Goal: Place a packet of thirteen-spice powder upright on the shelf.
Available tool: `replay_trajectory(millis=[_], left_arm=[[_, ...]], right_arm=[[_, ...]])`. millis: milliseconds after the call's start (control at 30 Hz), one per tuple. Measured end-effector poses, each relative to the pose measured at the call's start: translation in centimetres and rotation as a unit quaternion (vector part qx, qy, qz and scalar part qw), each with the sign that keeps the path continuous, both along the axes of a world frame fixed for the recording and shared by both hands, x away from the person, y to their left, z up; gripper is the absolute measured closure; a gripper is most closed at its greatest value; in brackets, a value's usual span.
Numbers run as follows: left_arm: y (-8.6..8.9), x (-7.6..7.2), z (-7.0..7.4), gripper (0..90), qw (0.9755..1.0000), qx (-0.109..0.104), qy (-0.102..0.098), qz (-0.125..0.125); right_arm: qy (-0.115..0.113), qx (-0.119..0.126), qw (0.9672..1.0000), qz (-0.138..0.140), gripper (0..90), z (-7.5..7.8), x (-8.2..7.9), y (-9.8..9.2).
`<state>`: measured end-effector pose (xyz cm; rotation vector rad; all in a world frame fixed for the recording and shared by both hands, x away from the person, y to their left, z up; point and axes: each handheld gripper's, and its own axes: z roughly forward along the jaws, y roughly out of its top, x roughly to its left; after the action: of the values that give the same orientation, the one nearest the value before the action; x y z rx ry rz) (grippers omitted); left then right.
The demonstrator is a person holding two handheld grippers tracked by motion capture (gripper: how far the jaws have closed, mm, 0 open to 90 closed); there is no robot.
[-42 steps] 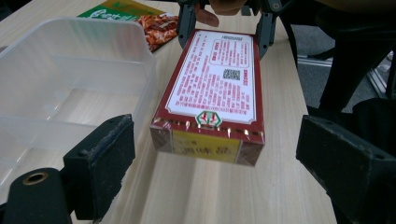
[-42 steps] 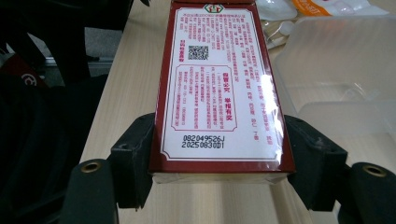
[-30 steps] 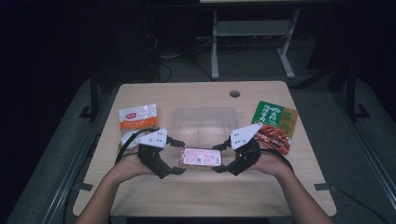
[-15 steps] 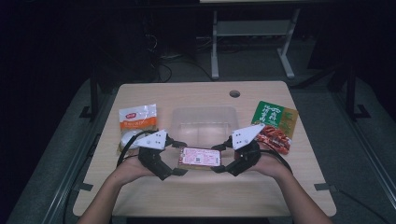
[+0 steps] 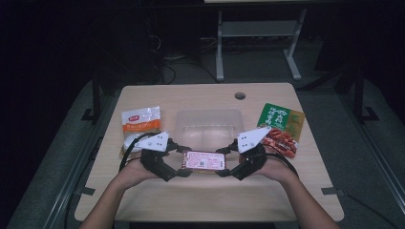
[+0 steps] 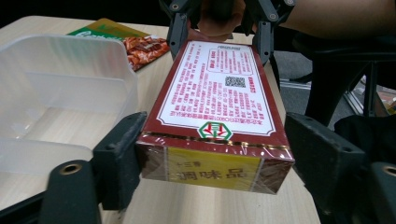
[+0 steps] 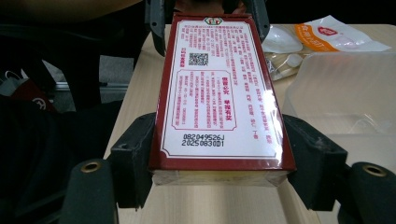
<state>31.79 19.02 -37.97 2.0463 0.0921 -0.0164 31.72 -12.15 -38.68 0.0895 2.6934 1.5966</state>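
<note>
- The dark red box (image 5: 205,161), shrink-wrapped with a white printed label facing up, is lying lengthwise between the two hands at the near middle of the worktop (image 5: 205,200), just in front of the clear plastic tub (image 5: 210,126).
- The left claw (image 5: 184,164) is gripping one short end of the box. In the left gripper view one pad is touching the box's side while the other pad is standing slightly off it, so this claw is bracketing the end, not fully pinching.
- The right claw (image 5: 224,165) is taking the opposite short end. In the right gripper view both pads are sitting against the box's long sides, so this one looks closed on the box.
- Whether the box is resting on the worktop or lifted clear is not resolvable; in the gripper views its underside appears at or very near the wood.
- Judgement: an end-to-end, two-handed hold is keeping the long box level and stopping it from pivoting, which a single-end grip would allow. The slick wrap likely makes that worthwhile.
- The tub is standing open and empty directly behind the box, wide enough to take it flat. Judgement: it is probably the intended destination.
- An orange-and-white snack bag (image 5: 140,121) is lying to the tub's left; a green-and-red food packet (image 5: 281,126) to its right. Both are lying apart from the box and clear of the claws, so nothing is obstructing a forward move.
</note>
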Motion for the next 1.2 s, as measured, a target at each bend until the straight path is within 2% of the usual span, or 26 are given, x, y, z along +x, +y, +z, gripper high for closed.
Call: replay_trajectory(millis=[67,167,433,533,633,800,967,1200], left_arm=[[0.2,0.0,0.1,28.9,1.0,-0.005,0.003,0.0],[0.2,0.0,0.2,29.5,1.0,-0.001,-0.002,-0.002],[0.0,-0.1,0.4,30.4,1.0,0.009,-0.002,-0.003],[-0.1,-0.2,0.5,30.8,0.9999,0.009,-0.006,-0.004],[-0.2,-0.2,0.6,31.0,0.9999,0.011,-0.008,-0.007],[-0.4,-0.1,0.6,31.4,0.9999,0.008,-0.008,-0.009],[-0.3,-0.2,0.7,31.7,0.9999,0.009,-0.006,-0.005],[-0.5,-0.1,0.6,32.0,0.9998,0.015,0.013,0.003]], right_arm=[[0.0,0.002,1.0,0.002,31.7,0.0,0.0,0.0],[0.001,0.006,1.0,0.004,31.7,-0.1,0.0,0.0],[-0.009,-0.007,0.9999,0.007,31.6,-0.3,0.1,0.1],[-0.002,-0.011,0.9999,0.006,31.6,-0.5,0.0,0.2],[-0.001,-0.021,0.9998,0.005,31.4,-0.7,0.0,0.4],[-0.013,-0.059,0.9982,0.008,30.8,-1.4,0.2,1.0],[-0.012,-0.066,0.9976,0.013,30.7,-1.9,0.4,1.5],[0.014,-0.074,0.9971,0.005,27.7,-2.3,0.7,1.7]])
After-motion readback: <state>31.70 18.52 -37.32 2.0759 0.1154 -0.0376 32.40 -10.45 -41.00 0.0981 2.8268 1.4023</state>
